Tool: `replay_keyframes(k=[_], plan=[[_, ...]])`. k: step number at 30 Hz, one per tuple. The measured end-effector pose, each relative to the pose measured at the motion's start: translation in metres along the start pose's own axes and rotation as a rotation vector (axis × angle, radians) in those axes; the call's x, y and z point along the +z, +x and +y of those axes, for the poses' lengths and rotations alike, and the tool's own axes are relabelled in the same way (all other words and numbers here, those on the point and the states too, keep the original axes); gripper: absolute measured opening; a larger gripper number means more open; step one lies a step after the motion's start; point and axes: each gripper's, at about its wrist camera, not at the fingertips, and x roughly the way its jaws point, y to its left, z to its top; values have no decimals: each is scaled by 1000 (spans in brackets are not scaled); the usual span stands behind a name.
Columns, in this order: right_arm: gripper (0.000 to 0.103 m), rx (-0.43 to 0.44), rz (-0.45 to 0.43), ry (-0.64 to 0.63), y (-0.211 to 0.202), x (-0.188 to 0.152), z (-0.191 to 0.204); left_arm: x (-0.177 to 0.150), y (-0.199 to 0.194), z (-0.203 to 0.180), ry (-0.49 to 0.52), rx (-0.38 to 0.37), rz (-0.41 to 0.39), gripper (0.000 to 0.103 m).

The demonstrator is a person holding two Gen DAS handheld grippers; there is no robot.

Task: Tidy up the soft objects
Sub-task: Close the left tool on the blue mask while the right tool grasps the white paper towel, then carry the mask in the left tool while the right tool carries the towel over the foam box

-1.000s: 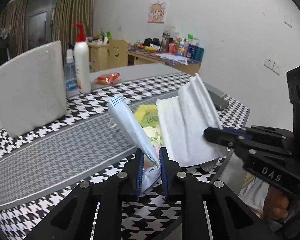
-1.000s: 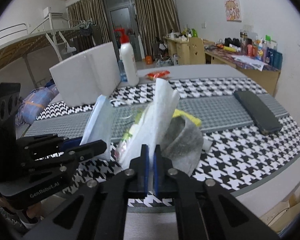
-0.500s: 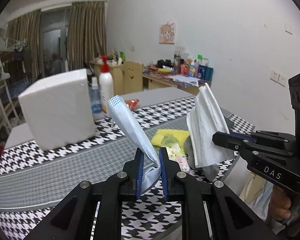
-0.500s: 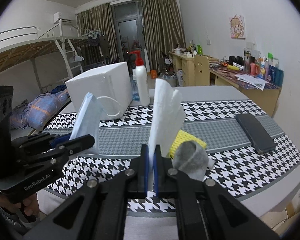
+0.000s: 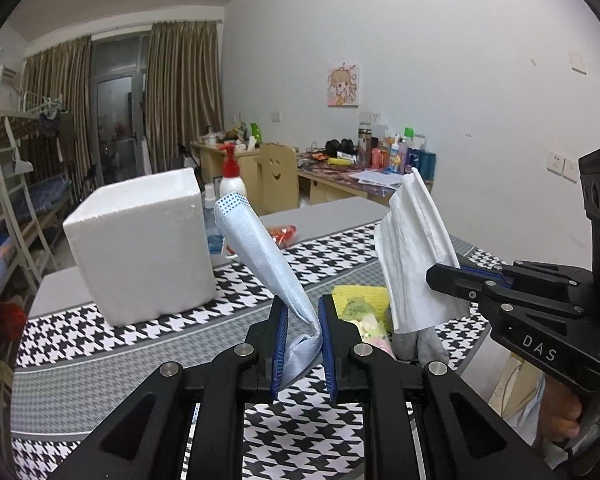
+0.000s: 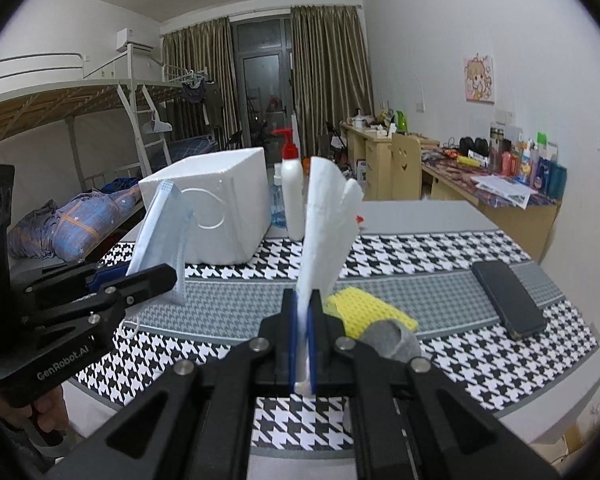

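Masks are both off the table: your left gripper (image 5: 303,340) is clamped on the blue mask (image 5: 260,256), which leans toward 11 o'clock, and your right gripper (image 6: 303,344) is pinched tight on the white mask (image 6: 324,232), standing at 12. Below lie a yellow sponge (image 6: 370,312) and grey sock (image 6: 392,342) on the houndstooth cloth (image 6: 440,248).

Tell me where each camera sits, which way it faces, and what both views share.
Left wrist: on the left tool, facing across the table; shows its fingers clamping a blue mask, plus the right tool.
Right wrist: on the right tool, facing the curtains; shows its fingers clamping a white mask, plus the left tool.
Shared: both masks, foam box, yellow sponge, pump bottle.
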Motion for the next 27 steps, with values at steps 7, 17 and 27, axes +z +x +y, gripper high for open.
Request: replay_keyframes(k=[7,17,27], plan=[[7,15,-10,-9,3,8,4,6,-2,10,-10,32,-18,17],[7,22,-38,-19,8,16,9,19,-8,17,-4,46,-54,17],[7,18,-47,-27,10,25,15,30,-6,27,-14,69,-58,17]])
